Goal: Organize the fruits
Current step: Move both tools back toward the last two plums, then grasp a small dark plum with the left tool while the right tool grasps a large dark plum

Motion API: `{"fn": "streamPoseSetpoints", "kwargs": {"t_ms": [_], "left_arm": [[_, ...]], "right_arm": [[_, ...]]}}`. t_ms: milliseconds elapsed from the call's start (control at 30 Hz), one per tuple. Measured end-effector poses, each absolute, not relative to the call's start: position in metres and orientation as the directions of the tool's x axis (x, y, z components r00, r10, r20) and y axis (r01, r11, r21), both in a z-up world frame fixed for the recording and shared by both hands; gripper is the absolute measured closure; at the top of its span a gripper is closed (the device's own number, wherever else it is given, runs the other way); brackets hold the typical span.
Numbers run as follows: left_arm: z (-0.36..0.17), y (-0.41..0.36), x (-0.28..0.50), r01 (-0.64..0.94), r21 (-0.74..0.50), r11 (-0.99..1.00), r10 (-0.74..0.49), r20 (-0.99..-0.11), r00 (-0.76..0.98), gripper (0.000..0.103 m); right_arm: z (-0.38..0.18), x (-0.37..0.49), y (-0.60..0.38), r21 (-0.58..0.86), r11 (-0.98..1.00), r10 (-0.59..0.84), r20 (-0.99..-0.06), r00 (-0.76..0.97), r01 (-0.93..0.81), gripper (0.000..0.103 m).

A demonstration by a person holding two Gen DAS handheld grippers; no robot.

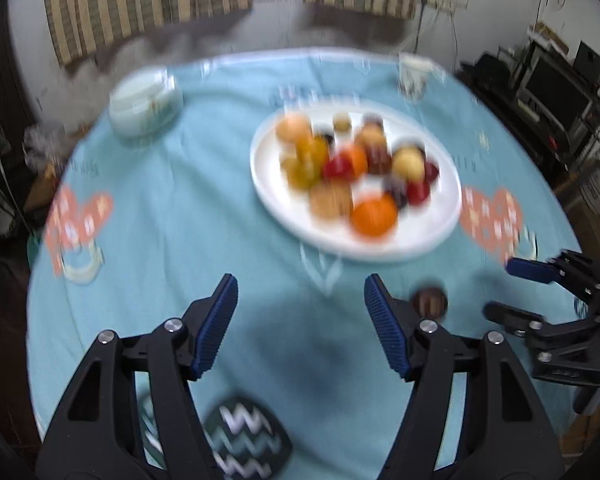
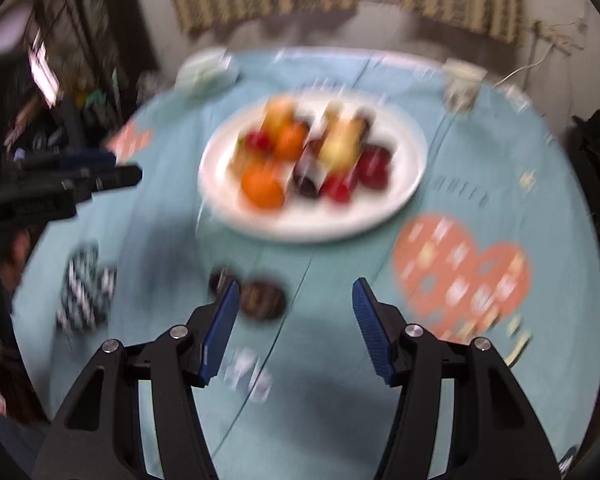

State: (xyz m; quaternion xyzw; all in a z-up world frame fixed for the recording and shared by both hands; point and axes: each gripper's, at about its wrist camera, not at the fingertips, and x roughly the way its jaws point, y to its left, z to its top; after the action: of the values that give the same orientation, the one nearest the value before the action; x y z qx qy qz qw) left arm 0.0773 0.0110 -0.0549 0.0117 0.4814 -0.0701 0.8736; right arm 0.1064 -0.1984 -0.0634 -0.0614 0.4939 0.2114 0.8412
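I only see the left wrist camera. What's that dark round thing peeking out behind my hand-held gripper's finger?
Observer: The right wrist view shows it whole. It is a dark round fruit, too blurred to name, lying on the blue tablecloth off the white plate.
Operator: Is the other hand-held gripper grabbing it?
Observer: No. The right hand-held gripper is open with nothing between its pads. The fruit sits beside one fingertip.
Operator: And the zigzag thing under me?
Observer: The zigzag-patterned item lies uncovered on the cloth, apart from the fruit.
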Motion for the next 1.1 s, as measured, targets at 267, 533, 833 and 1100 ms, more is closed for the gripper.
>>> {"fn": "streamPoseSetpoints", "kwargs": {"t_ms": [267, 533, 833, 1100], "left_arm": [[-0.085, 0.009, 0.047, 0.116, -0.054, 0.992, -0.102, -0.881, 0.462, 0.036], [-0.083, 0.013, 0.043, 0.077, -0.062, 0.995, -0.09, -0.881, 0.465, 0.036], [-0.085, -0.017, 0.054, 0.133, -0.055, 0.99, -0.111, -0.882, 0.458, 0.036], [-0.108, -0.067, 0.083, 0.219, -0.037, 0.975, -0.131, -0.893, 0.43, 0.036]], "right_arm": [[-0.092, 0.111, -0.176, 0.073, 0.88, 0.274, -0.885, 0.377, -0.469, 0.043], [-0.114, 0.132, -0.158, -0.01, 0.827, 0.221, -0.913, 0.342, -0.561, 0.043], [-0.092, 0.126, -0.177, 0.04, 0.829, 0.273, -0.9, 0.34, -0.558, 0.06], [-0.089, 0.101, -0.219, 0.084, 0.882, 0.27, -0.896, 0.352, -0.465, 0.06]]}}
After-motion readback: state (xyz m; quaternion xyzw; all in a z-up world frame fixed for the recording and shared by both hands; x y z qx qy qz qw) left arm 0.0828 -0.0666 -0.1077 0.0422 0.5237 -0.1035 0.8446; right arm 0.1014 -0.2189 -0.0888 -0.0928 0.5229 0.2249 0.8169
